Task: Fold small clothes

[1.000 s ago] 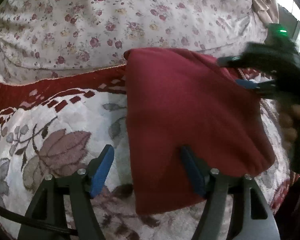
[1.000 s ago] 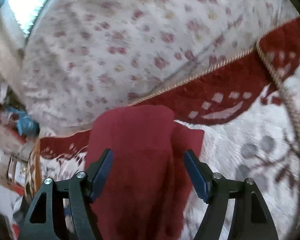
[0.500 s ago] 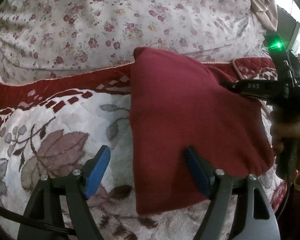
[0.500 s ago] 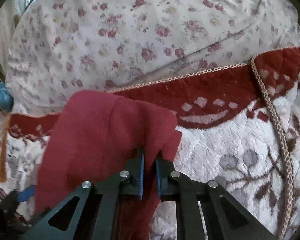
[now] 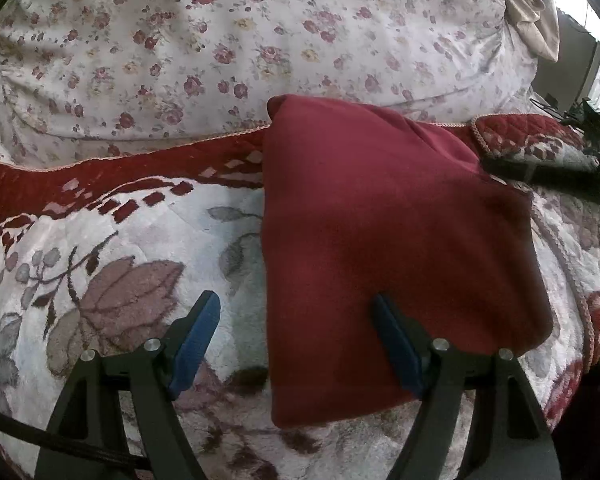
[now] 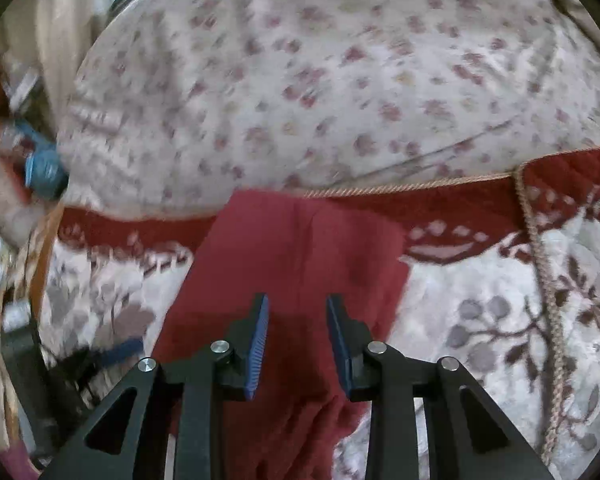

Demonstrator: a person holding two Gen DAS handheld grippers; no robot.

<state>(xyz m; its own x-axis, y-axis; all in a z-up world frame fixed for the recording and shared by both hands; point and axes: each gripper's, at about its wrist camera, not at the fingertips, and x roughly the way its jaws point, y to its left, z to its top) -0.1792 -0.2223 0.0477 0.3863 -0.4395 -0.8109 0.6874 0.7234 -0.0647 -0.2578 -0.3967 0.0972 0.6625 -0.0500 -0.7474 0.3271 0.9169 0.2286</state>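
A dark red folded garment (image 5: 396, 240) lies flat on the white and red patterned blanket (image 5: 120, 248). My left gripper (image 5: 296, 320) is open and empty; its right finger is over the garment's near edge and its left finger over the blanket. The right gripper's black body (image 5: 548, 172) shows at the garment's far right corner. In the right wrist view the garment (image 6: 296, 252) lies below my right gripper (image 6: 296, 320), whose jaws stand partly open with nothing between them.
A floral white bedsheet (image 5: 240, 40) rises behind the blanket. A braided cord trim (image 6: 540, 264) runs along the blanket's red border. Blurred clutter and a blue object (image 6: 44, 168) sit at the left of the right wrist view.
My right gripper shut on the garment's corner half a second ago and has now opened and pulled back. The garment has settled flat. The left gripper has barely moved.
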